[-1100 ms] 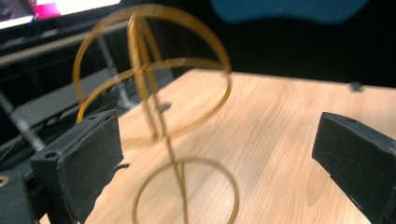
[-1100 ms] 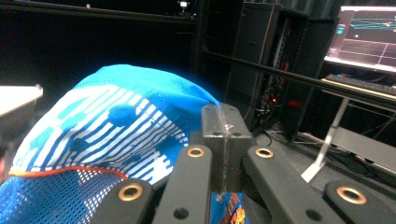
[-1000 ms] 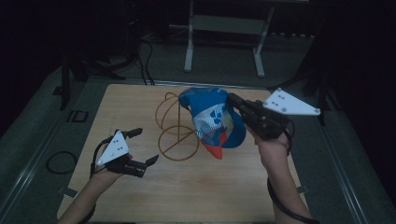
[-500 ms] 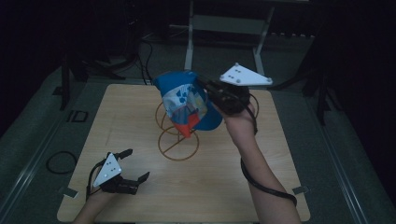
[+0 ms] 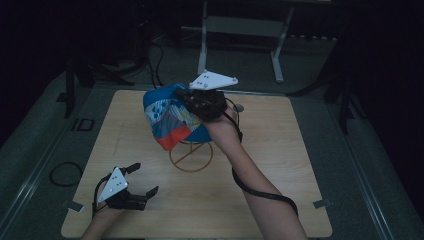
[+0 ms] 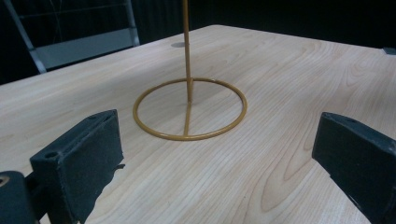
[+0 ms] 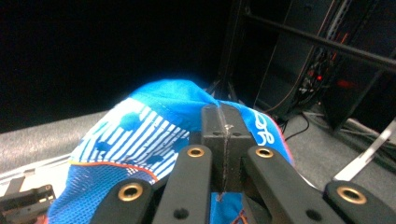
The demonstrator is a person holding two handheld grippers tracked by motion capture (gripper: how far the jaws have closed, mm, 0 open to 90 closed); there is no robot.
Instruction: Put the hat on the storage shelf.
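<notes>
The right gripper has its jaws pressed tight together on a fold of the blue cap — in the right gripper view the two black jaws meet with only a thin line of fabric pinched between them, and the cap's blue cloth with white stripes spreads out beyond them. Holding it by a thin edge lets the rest of the crown hang free, which, I judge, suits lowering it over the gold wire stand directly beneath. The cap is in the air above the middle of the wooden table, just over the stand's round base, its red brim pointing down and toward the near-left, the crown bulging up and away; its long axis runs slantwise from the pinched edge near the hand down to the brim. The left gripper sits low at the table's near-left corner, well apart from the cap, jaws spread wide and gripping nothing — its own view looks between them at the stand's ring and upright rod, probably parked out of the way yet aimed at the stand should it need steadying.
</notes>
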